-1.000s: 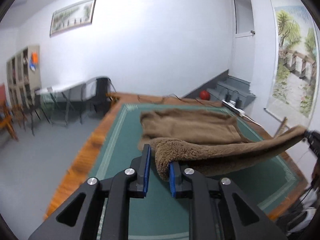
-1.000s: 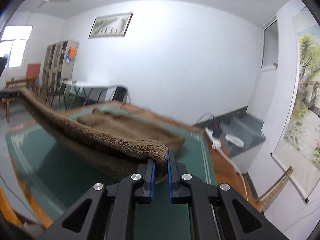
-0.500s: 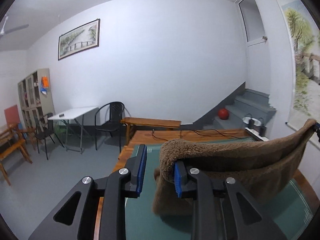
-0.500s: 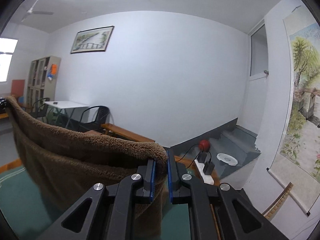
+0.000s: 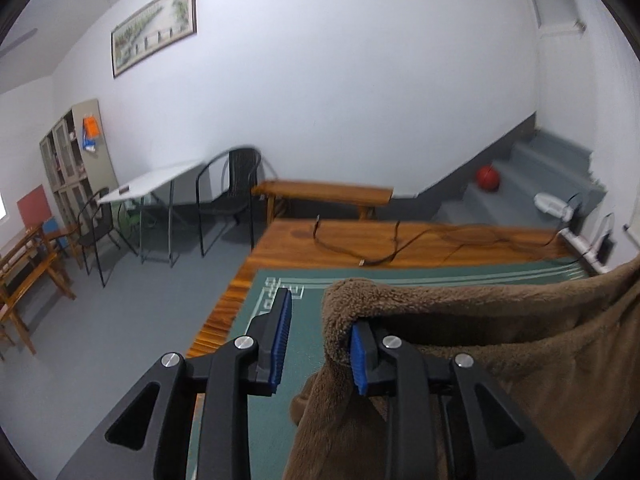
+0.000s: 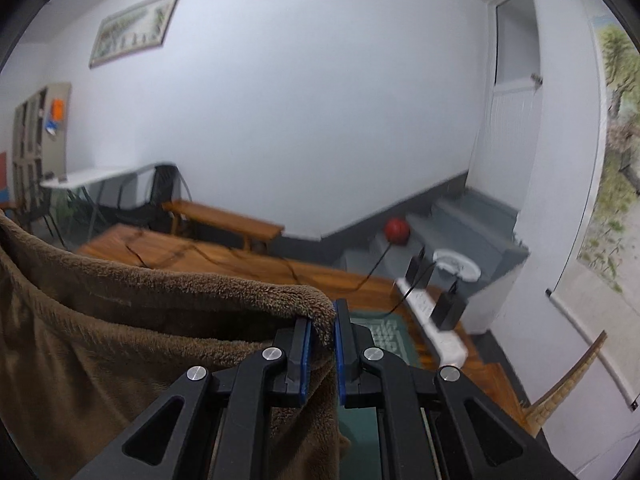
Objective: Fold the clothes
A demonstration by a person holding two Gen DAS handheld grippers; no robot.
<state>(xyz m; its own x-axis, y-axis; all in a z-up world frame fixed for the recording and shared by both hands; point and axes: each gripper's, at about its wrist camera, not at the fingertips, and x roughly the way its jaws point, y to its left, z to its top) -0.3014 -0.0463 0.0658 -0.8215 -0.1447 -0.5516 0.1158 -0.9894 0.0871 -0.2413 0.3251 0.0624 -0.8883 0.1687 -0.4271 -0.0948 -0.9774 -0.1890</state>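
A brown fleece garment (image 5: 500, 340) hangs stretched between my two grippers above the green mat (image 5: 400, 276). My left gripper (image 5: 318, 320) has its jaws apart. The cloth's corner is draped over its right finger (image 5: 360, 356) only, and the left finger (image 5: 280, 336) stands clear of it, so nothing is pinched. In the right wrist view the garment (image 6: 120, 340) sags away to the left. My right gripper (image 6: 322, 320) is shut on its top corner, which sticks out between the blue pads.
The wooden table (image 5: 340, 240) carries loose cables (image 5: 400, 248) and a white power strip (image 6: 432, 320) with plugs near its far right edge. Beyond it are a bench (image 5: 328, 194), black chairs (image 5: 236, 184), grey steps with a red ball (image 6: 397, 231), and a wall scroll (image 6: 616, 184).
Both grippers swept the garment up off the mat and carried it toward the table's far end. The left jaws widened, leaving the cloth hooked over one finger. The right stayed clamped.
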